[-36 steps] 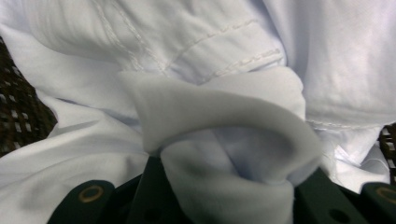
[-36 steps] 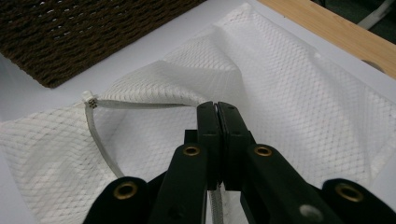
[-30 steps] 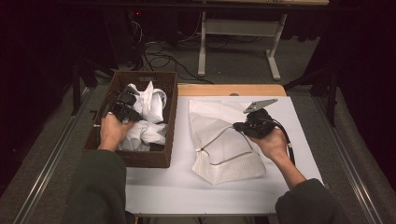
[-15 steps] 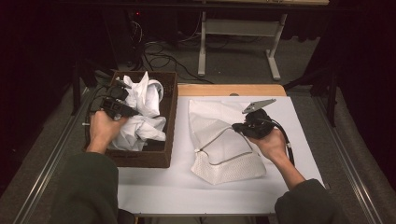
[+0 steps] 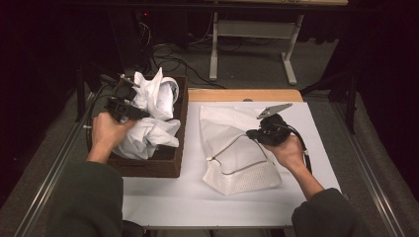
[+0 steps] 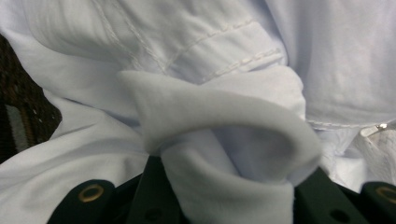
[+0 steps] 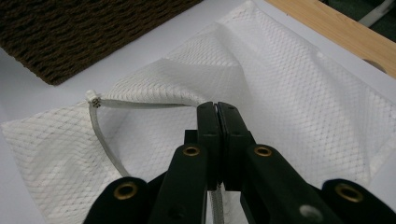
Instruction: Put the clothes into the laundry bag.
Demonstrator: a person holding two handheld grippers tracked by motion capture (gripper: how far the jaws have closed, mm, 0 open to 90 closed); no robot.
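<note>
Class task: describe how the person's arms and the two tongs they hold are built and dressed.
Both arms wear dark green sleeves. The left tongs and right tongs are black, with two flat jaws joined by brass-coloured rivets. A grey three-cornered plate tops the right one, and a black cable trails from it.

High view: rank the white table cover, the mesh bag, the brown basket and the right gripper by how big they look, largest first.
1. White table cover, widest by far.
2. Brown basket and mesh bag: they look about alike, and clothes and a hand hide part of the basket, so I won't rank them.
3. Right gripper, the smallest.
</note>
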